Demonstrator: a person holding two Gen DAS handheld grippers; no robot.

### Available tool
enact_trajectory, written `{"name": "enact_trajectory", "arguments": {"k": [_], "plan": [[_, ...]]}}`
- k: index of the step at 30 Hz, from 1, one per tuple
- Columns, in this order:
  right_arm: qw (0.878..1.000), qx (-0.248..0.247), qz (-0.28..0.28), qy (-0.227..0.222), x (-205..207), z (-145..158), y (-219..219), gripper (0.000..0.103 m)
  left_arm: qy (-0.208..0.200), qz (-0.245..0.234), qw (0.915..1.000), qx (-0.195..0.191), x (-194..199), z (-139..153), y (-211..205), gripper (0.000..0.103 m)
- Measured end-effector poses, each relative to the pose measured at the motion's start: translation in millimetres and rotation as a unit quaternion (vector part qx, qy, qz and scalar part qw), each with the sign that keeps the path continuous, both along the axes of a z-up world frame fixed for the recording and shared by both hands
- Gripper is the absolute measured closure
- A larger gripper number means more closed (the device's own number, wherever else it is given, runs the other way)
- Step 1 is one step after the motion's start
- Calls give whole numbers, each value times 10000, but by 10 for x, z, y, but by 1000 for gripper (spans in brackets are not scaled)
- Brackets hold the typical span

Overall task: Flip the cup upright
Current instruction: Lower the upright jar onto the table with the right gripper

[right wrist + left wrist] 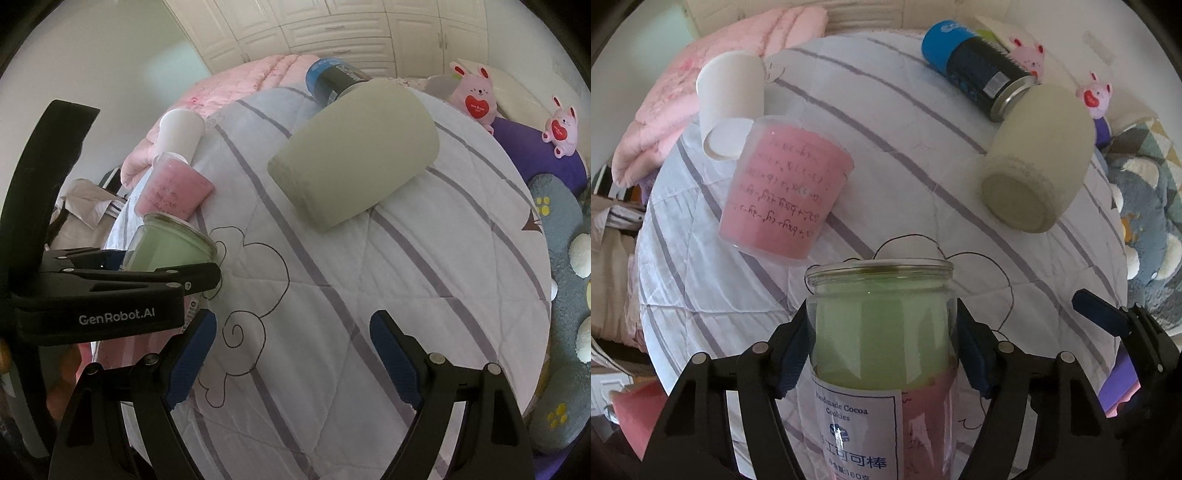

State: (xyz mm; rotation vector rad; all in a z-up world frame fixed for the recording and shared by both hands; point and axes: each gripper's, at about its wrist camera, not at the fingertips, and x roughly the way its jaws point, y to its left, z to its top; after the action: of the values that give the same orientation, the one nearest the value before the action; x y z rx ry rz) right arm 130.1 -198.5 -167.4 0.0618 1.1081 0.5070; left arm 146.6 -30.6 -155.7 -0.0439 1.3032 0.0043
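Note:
My left gripper (882, 332) is shut on a clear jar with a green and pink lining and a cocoa cookie label (879, 332), held upright over the striped quilt (886, 110); the jar also shows in the right wrist view (166, 251). A pale green cup (1034, 166) lies on its side, also in the right wrist view (354, 151). A pink cup with writing (786, 188) lies tilted, and a white cup (731, 99) lies behind it. My right gripper (291, 354) is open and empty above the quilt (369, 277).
A blue and black can (975, 74) lies by the green cup. A pink blanket (701, 74) is at the far left. Pink plush rabbits (476, 92) and a purple pillow (535, 155) sit at the far right. A grey-blue plush rug (569, 258) lies right.

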Motion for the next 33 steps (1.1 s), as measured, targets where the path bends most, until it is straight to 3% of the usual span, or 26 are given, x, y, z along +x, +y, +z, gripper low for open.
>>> {"name": "enact_trajectory", "arguments": {"k": [7,10,15,25,33], "plan": [[10000,-55,-3,-47,-40,38,22,16,-707,-61,9974,-75,-168,331,26,32],[9999,-69,-11,-95,-71,63,45,16,-1140,-106,9934,-72,-244,515,18,32],[9998,-98,22,-154,-128,88,80,16,-1510,-231,9882,-76,-290,638,18,32],[9997,-168,-15,-202,-215,106,97,16,-1906,-480,9804,-114,-490,690,-102,32],[9995,-235,30,-188,-253,109,147,16,-1903,-550,9801,-142,-632,678,-68,32]]}}
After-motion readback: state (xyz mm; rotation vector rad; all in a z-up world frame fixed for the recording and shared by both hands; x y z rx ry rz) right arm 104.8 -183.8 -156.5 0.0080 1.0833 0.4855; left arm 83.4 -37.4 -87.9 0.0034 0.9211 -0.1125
